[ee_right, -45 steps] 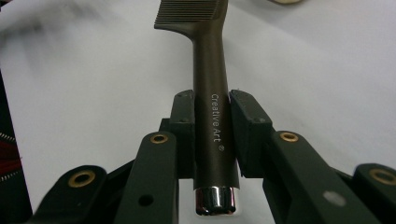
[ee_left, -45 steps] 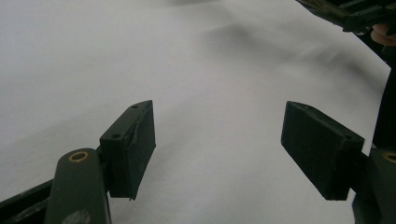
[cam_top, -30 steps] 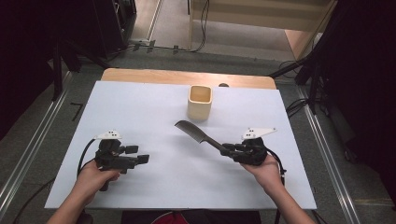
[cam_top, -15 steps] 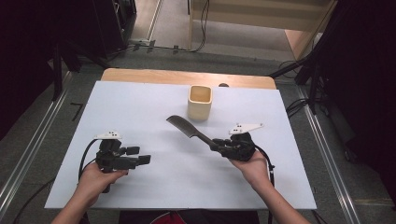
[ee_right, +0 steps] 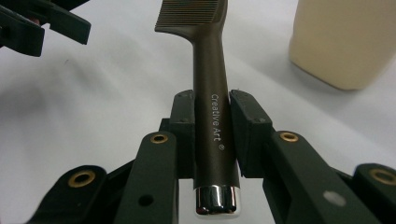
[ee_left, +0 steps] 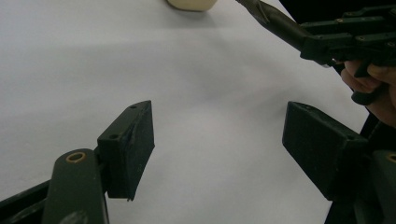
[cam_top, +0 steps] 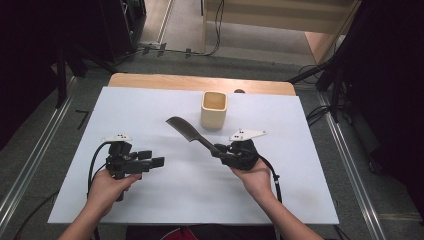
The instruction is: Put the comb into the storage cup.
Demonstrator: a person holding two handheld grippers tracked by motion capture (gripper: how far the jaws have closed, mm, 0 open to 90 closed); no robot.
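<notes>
Two jaws of my right gripper (ee_right: 212,135) are pinching the dark-brown plastic comb (cam_top: 186,131) by its handle, above the white tabletop (cam_top: 150,107) beside the cream square cup (cam_top: 214,109); my left gripper (ee_left: 219,149) is idling spread. Tilting risks slipping.

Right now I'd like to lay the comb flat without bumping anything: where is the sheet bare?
Bare: the white sheet left of the cup, the near strip between the two forearms, and the right side beyond the right claw. Crowded: the centre, where the comb in the right claw reaches toward the cup and the open left claw.
</notes>
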